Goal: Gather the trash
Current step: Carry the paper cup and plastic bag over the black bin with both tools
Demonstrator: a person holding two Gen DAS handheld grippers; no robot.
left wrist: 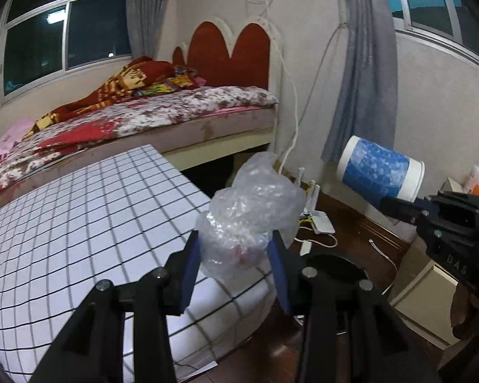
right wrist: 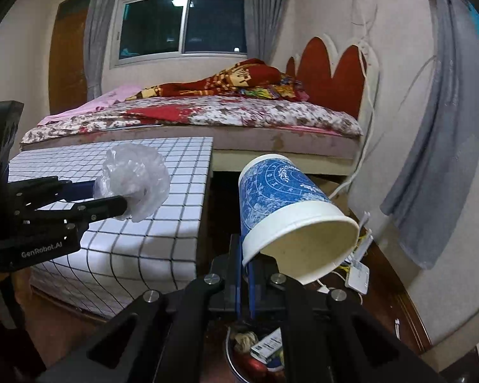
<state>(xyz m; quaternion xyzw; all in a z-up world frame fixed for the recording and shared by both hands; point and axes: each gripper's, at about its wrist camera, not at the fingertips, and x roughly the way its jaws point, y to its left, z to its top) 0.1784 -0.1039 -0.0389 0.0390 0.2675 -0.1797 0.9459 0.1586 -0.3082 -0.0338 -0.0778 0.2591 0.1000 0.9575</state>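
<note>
Bed (right wrist: 226, 118) fills the back wall; grid-cloth table (left wrist: 79, 210) ends at a sharp corner, narrow dark gap beside it. Bin (right wrist: 255, 354) below, partly hidden, looks part-full. Left gripper (left wrist: 236, 249) angled down, jaws clamped on bubble wrap (left wrist: 252, 210). Right gripper (right wrist: 246, 274) angled down, jaws pinching the paper cup (right wrist: 290, 214) rim, cup tilted.

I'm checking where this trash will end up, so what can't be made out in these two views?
- Bin, right wrist view: only a slice of its contents shows; the right claw and the frame's bottom edge hide the rest.
- Bin, left wrist view: just a dark rim behind the left claw.
- Red thing inside the plastic wad: too blurred to name.
- Paper cup: its pinched rim is hidden between the pads.
</note>
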